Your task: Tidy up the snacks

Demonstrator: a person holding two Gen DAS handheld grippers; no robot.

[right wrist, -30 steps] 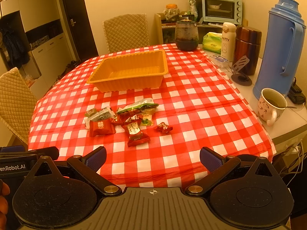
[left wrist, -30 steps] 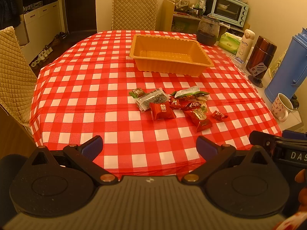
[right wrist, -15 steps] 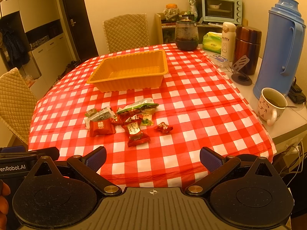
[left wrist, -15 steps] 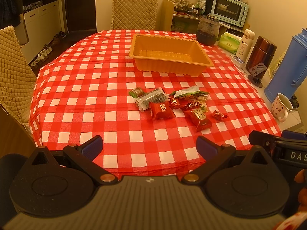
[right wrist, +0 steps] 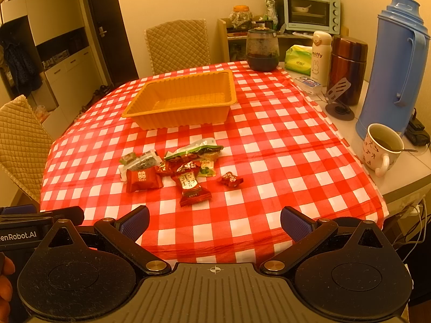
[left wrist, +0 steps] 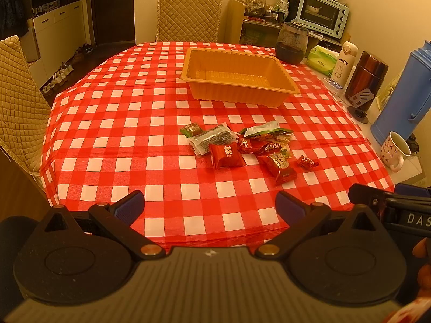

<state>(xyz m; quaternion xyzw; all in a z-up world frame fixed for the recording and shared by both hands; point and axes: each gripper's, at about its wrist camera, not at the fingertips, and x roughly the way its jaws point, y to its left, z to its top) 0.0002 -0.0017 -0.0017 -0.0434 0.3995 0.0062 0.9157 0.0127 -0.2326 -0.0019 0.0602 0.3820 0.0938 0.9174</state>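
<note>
Several wrapped snacks lie in a loose pile (left wrist: pixel 242 145) on the red checked tablecloth, also in the right wrist view (right wrist: pixel 177 167). Among them are a square red packet (left wrist: pixel 227 155), a long red packet (right wrist: pixel 191 187), a green-and-white packet (right wrist: pixel 196 148) and a small red candy (right wrist: pixel 231 179) apart to the right. An empty orange tray (left wrist: pixel 239 91) stands behind them, also in the right wrist view (right wrist: pixel 183 115). My left gripper (left wrist: pixel 210 206) and my right gripper (right wrist: pixel 214 222) are both open and empty, held above the table's near edge, well short of the snacks.
A white mug (right wrist: pixel 382 148), a blue thermos (right wrist: pixel 396 64), a brown flask (right wrist: pixel 348 67), a white bottle (right wrist: pixel 320 56) and a dark jar (right wrist: pixel 262 49) stand along the right side. Quilted chairs stand at the far side (left wrist: pixel 188 16) and at the left (left wrist: pixel 18 102).
</note>
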